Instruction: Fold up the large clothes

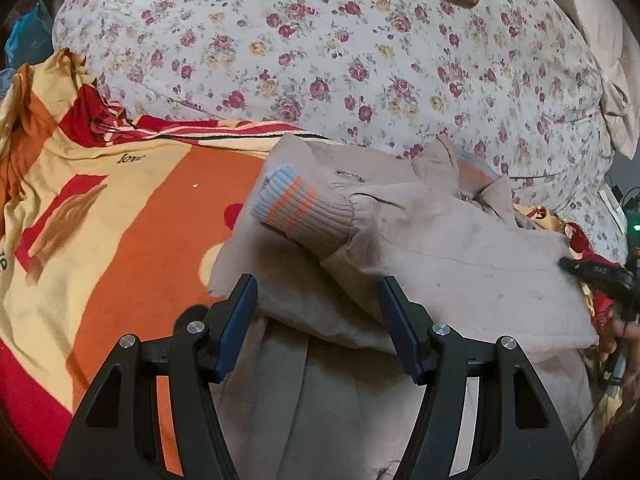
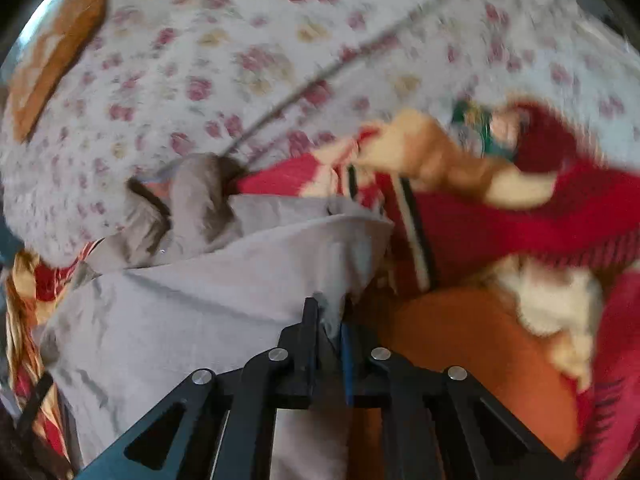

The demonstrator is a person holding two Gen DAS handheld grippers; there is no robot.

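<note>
Your right gripper (image 2: 326, 320) has its jaws pinched on the edge of the beige jacket (image 1: 440, 248). Your left gripper (image 1: 318, 312) has its jaws wide apart, holding nothing, above the jacket's near fold. One sleeve with its striped cuff (image 1: 296, 208) is already folded across, just ahead of them. More folds are left, I think.

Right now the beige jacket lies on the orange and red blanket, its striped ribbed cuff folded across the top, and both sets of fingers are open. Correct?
Not quite. Only the left gripper is open, above the beige jacket. The right wrist view shows the right gripper shut on the jacket's edge. The striped ribbed cuff and the orange and red blanket are as you say.
</note>
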